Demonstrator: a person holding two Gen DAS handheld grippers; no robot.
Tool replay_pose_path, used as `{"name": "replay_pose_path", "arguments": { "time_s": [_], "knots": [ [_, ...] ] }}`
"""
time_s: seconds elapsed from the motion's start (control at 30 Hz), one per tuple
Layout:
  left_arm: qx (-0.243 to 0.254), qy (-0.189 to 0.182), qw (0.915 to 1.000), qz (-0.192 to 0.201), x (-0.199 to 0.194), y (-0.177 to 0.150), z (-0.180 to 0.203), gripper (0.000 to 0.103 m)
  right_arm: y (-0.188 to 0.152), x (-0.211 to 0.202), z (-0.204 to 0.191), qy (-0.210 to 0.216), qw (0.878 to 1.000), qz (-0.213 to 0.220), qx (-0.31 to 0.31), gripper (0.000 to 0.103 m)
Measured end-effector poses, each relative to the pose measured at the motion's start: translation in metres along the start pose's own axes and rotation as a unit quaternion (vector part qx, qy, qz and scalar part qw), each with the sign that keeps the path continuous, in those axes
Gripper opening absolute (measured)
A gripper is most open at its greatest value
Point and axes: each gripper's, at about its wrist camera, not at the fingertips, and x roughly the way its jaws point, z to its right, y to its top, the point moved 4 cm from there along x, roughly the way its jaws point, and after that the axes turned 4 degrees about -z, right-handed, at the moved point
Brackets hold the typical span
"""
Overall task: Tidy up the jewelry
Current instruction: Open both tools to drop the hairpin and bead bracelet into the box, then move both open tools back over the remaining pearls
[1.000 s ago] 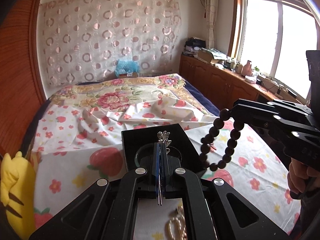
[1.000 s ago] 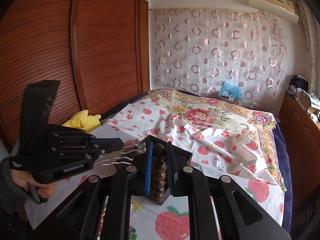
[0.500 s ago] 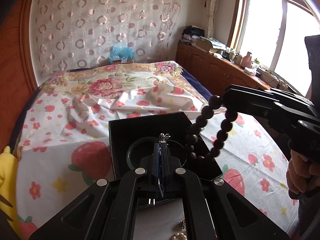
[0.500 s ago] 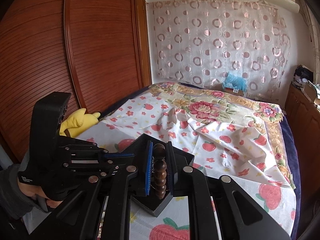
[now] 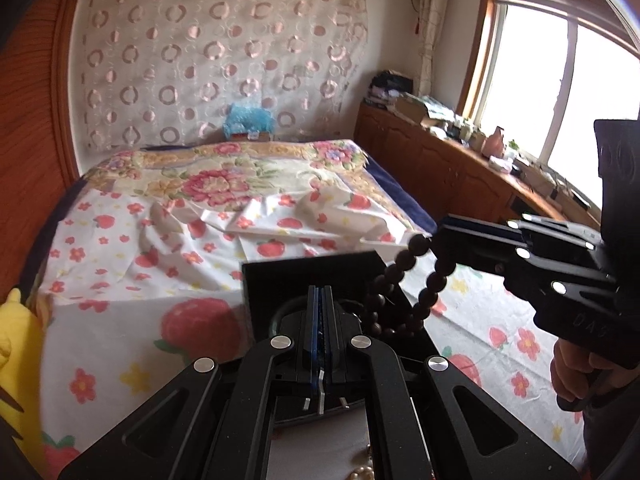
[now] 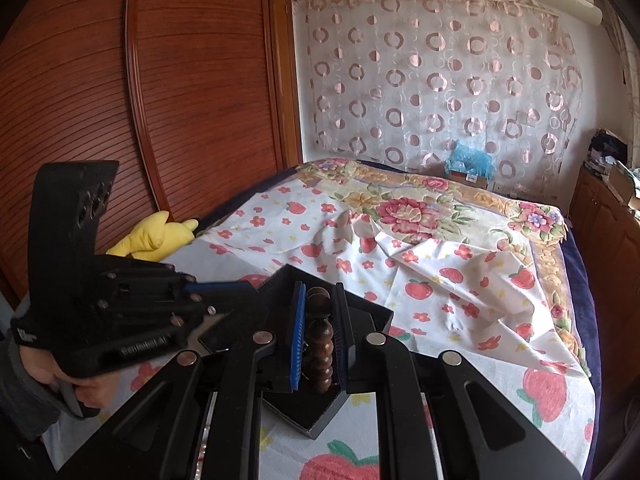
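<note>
A black tray [image 5: 312, 276] lies on the strawberry-print sheet, with a dark green bangle [image 5: 280, 316] inside it. My left gripper [image 5: 320, 292] hangs over the tray, shut on a thin silver ornament whose metal ends [image 5: 320, 396] stick out behind the pads; its front part is hidden under the fingers. From the right, my right gripper [image 5: 436, 240] is shut on a dark brown bead bracelet [image 5: 400, 280], whose lower beads reach down into the tray. The right wrist view shows the beads [image 6: 320, 320] clamped between that gripper's [image 6: 318, 292] pads above the tray [image 6: 368, 312], with the left gripper [image 6: 248, 288] beside it.
A pearl piece [image 5: 364, 472] lies on a grey surface under my left gripper. A yellow plush [image 6: 156, 236] sits at the bed's left edge by the wooden wardrobe [image 6: 80, 100]. A cluttered wooden cabinet [image 5: 440, 160] runs under the window. The rumpled sheet [image 6: 440, 272] stretches beyond the tray.
Both grippers have come down over the tray. The silver ornament's tip, seen before in front of the left fingers, is now hidden. The bracelet's lower beads now reach into the tray.
</note>
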Motion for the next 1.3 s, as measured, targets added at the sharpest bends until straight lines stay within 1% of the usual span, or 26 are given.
{"name": "replay_pose_path", "arguments": {
  "time_s": [0.07,0.23,0.47,0.6,0.67,0.73,0.8,1.07,1.3],
  "knots": [
    [-0.001,0.006,0.9999,0.010,-0.009,0.005,-0.003,0.001,0.003,-0.002,-0.003,0.004,1.000,0.004,-0.002,0.015],
    [0.001,0.016,0.9998,0.012,-0.021,0.006,-0.006,0.001,0.009,-0.004,-0.007,0.012,1.000,0.006,-0.004,0.015],
    [-0.005,0.029,0.9995,0.007,-0.031,-0.004,-0.013,0.001,0.013,-0.005,-0.013,0.019,1.000,0.007,-0.006,0.015],
    [-0.009,0.033,0.9994,0.002,-0.037,-0.015,-0.016,0.001,0.011,-0.001,-0.012,0.013,1.000,-0.007,0.000,0.016],
    [-0.008,0.038,0.9993,-0.001,-0.040,-0.021,-0.016,0.003,0.008,-0.002,-0.011,0.009,1.000,-0.010,0.002,0.016],
    [-0.007,0.037,0.9993,-0.003,-0.043,-0.028,-0.014,0.008,0.005,-0.006,-0.011,0.006,1.000,-0.012,0.004,0.016],
    [-0.006,0.036,0.9993,-0.006,-0.046,-0.034,-0.011,0.009,0.002,-0.010,-0.011,-0.002,1.000,-0.011,0.002,0.016],
    [-0.006,0.034,0.9993,-0.018,-0.060,-0.066,0.002,0.010,-0.024,-0.039,-0.011,-0.019,1.000,-0.013,0.009,0.016],
    [0.005,0.035,0.9990,-0.026,-0.075,-0.101,0.021,0.011,-0.064,-0.063,-0.016,-0.027,0.999,-0.024,0.021,0.016]
  ]
}}
